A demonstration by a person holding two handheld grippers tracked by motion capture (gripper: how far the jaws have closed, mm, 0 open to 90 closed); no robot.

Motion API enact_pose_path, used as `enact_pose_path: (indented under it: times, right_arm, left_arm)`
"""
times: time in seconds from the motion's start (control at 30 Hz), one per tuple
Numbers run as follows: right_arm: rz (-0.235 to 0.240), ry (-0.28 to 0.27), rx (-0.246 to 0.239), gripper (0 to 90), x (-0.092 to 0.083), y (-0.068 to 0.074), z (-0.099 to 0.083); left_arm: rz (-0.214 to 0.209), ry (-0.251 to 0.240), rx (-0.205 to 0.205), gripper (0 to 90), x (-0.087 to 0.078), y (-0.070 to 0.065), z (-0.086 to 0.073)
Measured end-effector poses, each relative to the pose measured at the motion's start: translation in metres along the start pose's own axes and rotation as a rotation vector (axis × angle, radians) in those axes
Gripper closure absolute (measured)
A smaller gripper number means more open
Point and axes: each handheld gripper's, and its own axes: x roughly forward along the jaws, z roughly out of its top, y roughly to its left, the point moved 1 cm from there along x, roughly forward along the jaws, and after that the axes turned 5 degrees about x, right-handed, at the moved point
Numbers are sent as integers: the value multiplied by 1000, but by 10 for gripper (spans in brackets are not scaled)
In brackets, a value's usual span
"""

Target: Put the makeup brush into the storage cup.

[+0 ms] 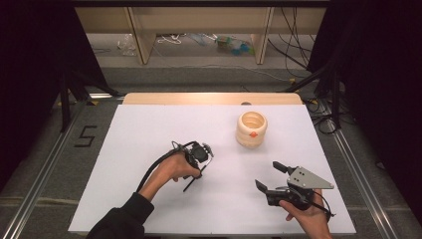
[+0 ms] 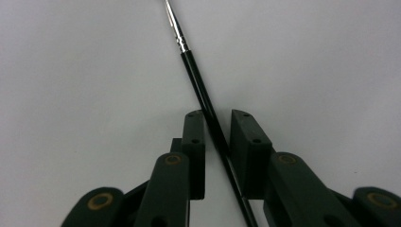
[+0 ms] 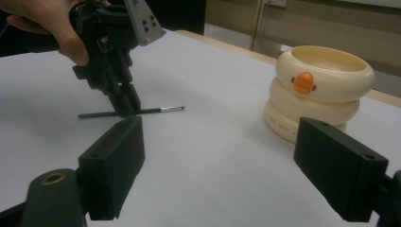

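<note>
A thin black paintbrush [image 2: 196, 78] with a silver ferrule lies flat on the white table [image 1: 149, 134]. My left gripper [image 2: 217, 113] points down over its handle, and the jaws stand narrowly apart on either side of it. A small gap shows beside the handle, so the pads are not pressing it. From the right gripper view, the left gripper [image 3: 126, 109] stands on the brush [image 3: 156, 110]. My right gripper [image 1: 269, 177] hovers wide open near the front right with nothing between its jaws. A cream ringed pot [image 1: 251, 129] with an orange mark stands farther back.
The pot [image 3: 319, 90] is hollow and open at the top, off to the right of the brush. The table's wooden far edge [image 1: 211, 98] borders a floor with cables and shelf legs. White tabletop stretches around both hands.
</note>
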Motion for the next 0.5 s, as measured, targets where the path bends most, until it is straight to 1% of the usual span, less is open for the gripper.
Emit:
enact_pose_path:
  times: [0.03, 0.1, 0.13, 0.2, 0.3, 0.33, 0.43, 0.5]
  right_arm:
    - [0, 0, 1, 182, 0, 0, 0]
    - [3, 7, 0, 182, -1, 0, 0]
    - [0, 1, 6, 182, 0, 1, 0]
    - [4, 3, 6, 182, 0, 1, 0]
    - [11, 14, 8, 182, -1, 1, 0]
    - [4, 2, 4, 182, 0, 1, 0]
    - [10, 6, 8, 182, 0, 1, 0]
    - [11, 11, 9, 183, 0, 2, 0]
  left_arm:
    - [2, 2, 13, 776, 0, 1, 1]
    - [1, 6, 3, 777, 1, 0, 2]
    - [-2, 14, 4, 778, 1, 1, 3]
    - [-2, 24, 19, 780, 0, 1, 4]
    - [-8, 17, 18, 785, 1, 2, 3]
    - [-10, 17, 21, 792, 1, 2, 3]
    - [-8, 21, 33, 804, 1, 1, 3]
    - [-9, 11, 39, 825, 1, 1, 3]
